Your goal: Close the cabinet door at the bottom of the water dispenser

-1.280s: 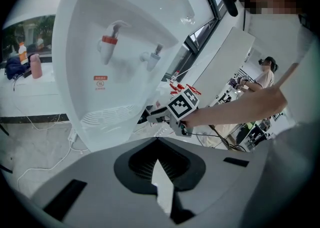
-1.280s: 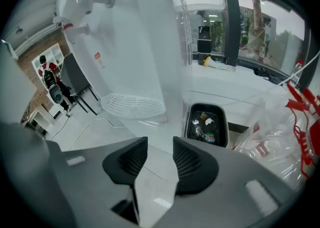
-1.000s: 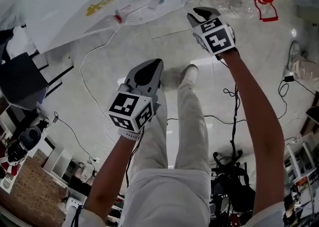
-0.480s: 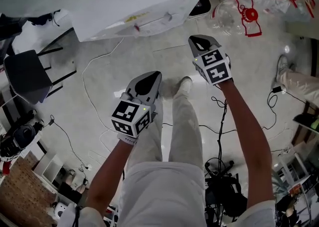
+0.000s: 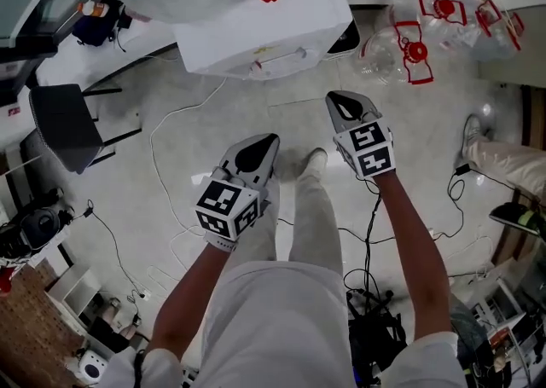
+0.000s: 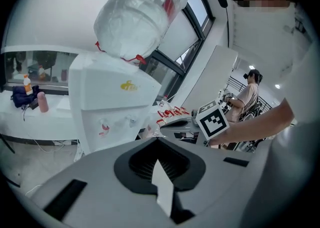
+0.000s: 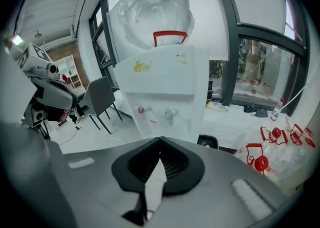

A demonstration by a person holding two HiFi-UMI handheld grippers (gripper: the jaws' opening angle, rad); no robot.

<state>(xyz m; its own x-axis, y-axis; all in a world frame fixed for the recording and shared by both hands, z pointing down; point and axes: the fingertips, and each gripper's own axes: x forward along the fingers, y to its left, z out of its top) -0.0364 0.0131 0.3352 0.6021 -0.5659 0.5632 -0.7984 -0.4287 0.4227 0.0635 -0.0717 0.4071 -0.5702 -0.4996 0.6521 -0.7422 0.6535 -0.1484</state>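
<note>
The white water dispenser (image 5: 264, 28) with a plastic-wrapped bottle on top stands ahead of me, seen from above. Its taps (image 7: 155, 114) face me in the right gripper view. Its bottom cabinet door is hidden, below the body in the head view and behind my jaws in both gripper views. My left gripper (image 5: 271, 137) is held over my legs, shut and empty, well short of the dispenser. My right gripper (image 5: 335, 96) is a little further forward, also shut with nothing in it. The jaws meet at the tip in both the left gripper (image 6: 157, 138) and the right gripper (image 7: 160, 138) views.
A black chair (image 5: 64, 126) stands to the left of the dispenser. Empty water bottles with red handles (image 5: 414, 45) lie to its right. Cables (image 5: 171, 173) trail across the floor. Another person's leg (image 5: 495, 160) is at the right edge.
My head and both grippers have risen from the floor. The dispenser now looks smaller and farther, with its top bottle in view. Both grippers hold their spacing.
</note>
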